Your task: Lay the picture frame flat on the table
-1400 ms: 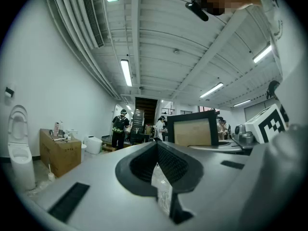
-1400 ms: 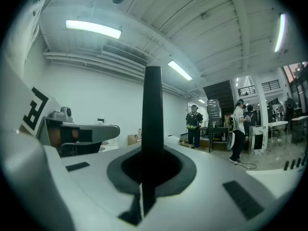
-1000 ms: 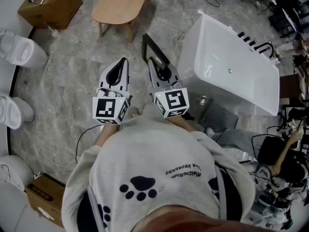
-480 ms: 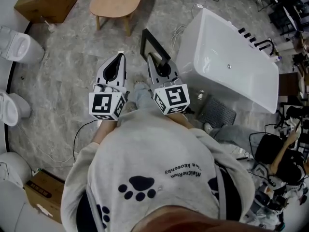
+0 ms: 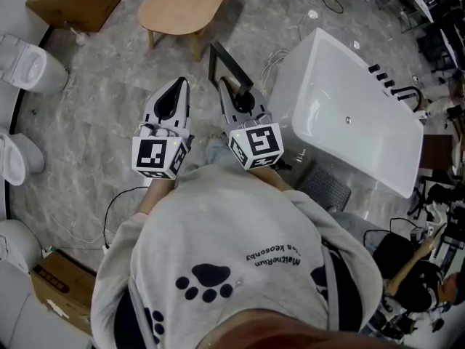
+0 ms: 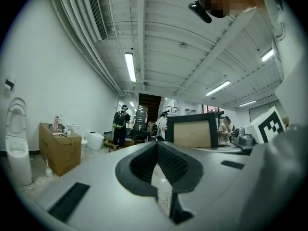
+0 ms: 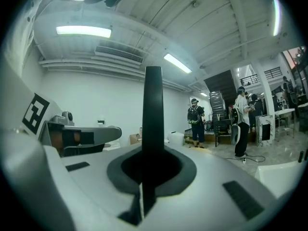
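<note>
Picture frame [image 5: 231, 64]: black, upright on edge in mid-air at the centre of the head view, well short of the table [image 5: 185, 2] at upper centre.
Right hand-held gripper [image 5: 234, 91]: clenched on the frame's thin rim.
Left hand-held gripper [image 5: 179, 93]: closed on nothing, just beside the right one.
Handling: probably light and stiff; the slim rim may pivot in a single grip, and any glazing would be fragile.
Hold: mid-rim, with a second grip on the opposite bar for lowering.

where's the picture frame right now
In the head view the picture frame sits centre, clamped on edge in the right hand-held gripper, with the white bathtub on its right and the wooden table just beyond.
</note>
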`<state>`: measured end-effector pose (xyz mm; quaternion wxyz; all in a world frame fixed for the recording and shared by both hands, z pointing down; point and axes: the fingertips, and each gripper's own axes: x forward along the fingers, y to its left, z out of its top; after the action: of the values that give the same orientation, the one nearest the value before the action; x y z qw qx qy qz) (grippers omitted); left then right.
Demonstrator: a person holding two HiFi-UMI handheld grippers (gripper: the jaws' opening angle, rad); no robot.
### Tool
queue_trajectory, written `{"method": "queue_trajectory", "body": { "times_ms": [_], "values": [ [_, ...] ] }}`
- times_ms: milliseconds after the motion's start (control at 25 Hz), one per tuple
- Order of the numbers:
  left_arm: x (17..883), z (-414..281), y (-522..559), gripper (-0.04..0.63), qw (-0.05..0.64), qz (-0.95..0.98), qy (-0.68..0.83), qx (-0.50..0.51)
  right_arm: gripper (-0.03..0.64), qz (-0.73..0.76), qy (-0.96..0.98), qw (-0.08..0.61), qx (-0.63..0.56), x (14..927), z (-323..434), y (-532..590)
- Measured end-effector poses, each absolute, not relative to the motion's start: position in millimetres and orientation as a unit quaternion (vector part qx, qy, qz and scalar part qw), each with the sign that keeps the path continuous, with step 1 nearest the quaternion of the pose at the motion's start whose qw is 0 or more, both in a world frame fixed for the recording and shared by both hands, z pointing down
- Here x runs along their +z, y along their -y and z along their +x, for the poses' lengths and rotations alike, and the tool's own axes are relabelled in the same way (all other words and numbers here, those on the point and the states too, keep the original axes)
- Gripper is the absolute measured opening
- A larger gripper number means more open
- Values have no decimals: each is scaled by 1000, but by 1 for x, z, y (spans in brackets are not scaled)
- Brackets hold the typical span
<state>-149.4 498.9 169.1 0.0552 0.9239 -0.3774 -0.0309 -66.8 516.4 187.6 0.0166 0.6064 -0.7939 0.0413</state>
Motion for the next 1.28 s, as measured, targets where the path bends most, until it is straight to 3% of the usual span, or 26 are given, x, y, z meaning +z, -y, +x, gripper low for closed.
{"method": "queue_trajectory", "body": {
  "times_ms": [520, 1280],
  "values": [
    [170, -93, -421, 9, 48, 909, 413, -34, 18, 578, 815, 6, 46, 192, -1, -424],
    [180, -94, -355, 9, 68, 911, 405, -27, 18, 579, 813, 12, 59, 197, -3, -369]
  ]
}}
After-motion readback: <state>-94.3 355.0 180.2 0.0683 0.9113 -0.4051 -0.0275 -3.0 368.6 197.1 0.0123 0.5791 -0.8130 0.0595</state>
